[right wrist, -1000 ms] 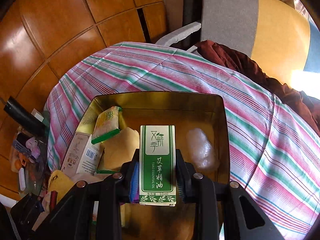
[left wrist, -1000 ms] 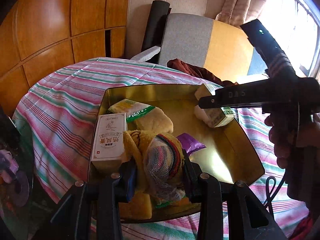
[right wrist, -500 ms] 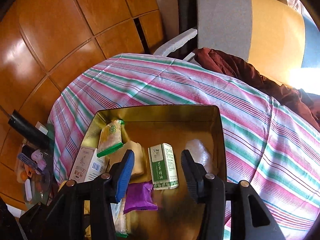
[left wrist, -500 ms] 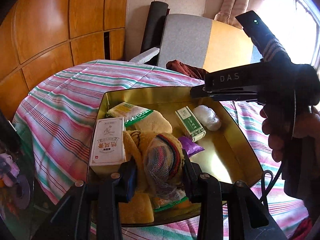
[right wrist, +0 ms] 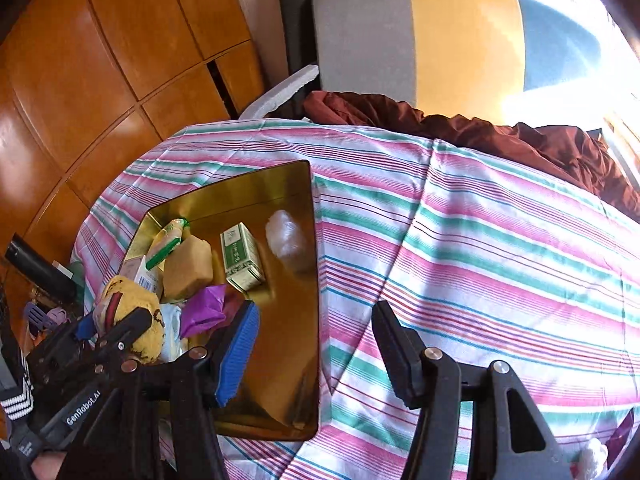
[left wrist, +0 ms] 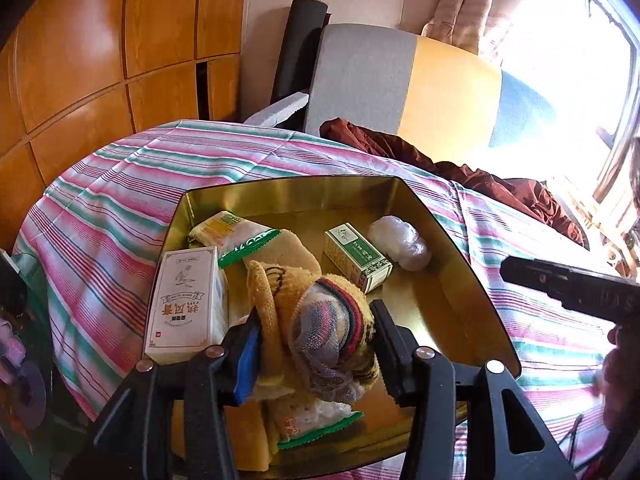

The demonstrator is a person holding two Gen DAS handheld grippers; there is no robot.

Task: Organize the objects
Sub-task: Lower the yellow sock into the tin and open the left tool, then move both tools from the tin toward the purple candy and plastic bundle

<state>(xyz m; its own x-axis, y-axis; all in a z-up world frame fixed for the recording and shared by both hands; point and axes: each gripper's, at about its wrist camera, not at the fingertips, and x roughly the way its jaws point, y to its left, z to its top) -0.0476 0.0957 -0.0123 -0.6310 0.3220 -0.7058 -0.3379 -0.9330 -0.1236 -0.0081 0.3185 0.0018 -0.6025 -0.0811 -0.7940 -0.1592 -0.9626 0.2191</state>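
Note:
A gold metal tray (left wrist: 452,236) (right wrist: 280,184) sits on the striped tablecloth. In it lie a green and white box (left wrist: 357,255) (right wrist: 241,255), a clear plastic wad (left wrist: 398,242) (right wrist: 287,236), a white box (left wrist: 186,302), green-edged snack packets (left wrist: 236,236), a tan sponge (right wrist: 188,266) and a purple wrapper (right wrist: 204,310). My left gripper (left wrist: 316,350) is shut on a yellow sock bundle (left wrist: 328,332) over the tray's near end. My right gripper (right wrist: 316,354) is open and empty above the tray's right rim.
The striped cloth (right wrist: 480,248) stretches right of the tray. A dark red garment (right wrist: 500,136) lies at the far edge before a grey, yellow and blue chair (right wrist: 440,36). Wooden panels (left wrist: 100,60) line the left. Clutter (right wrist: 44,316) sits low left.
My right gripper opened and dropped the green and white box into the tray, then pulled back and to the right. My left gripper kept its hold on the sock bundle.

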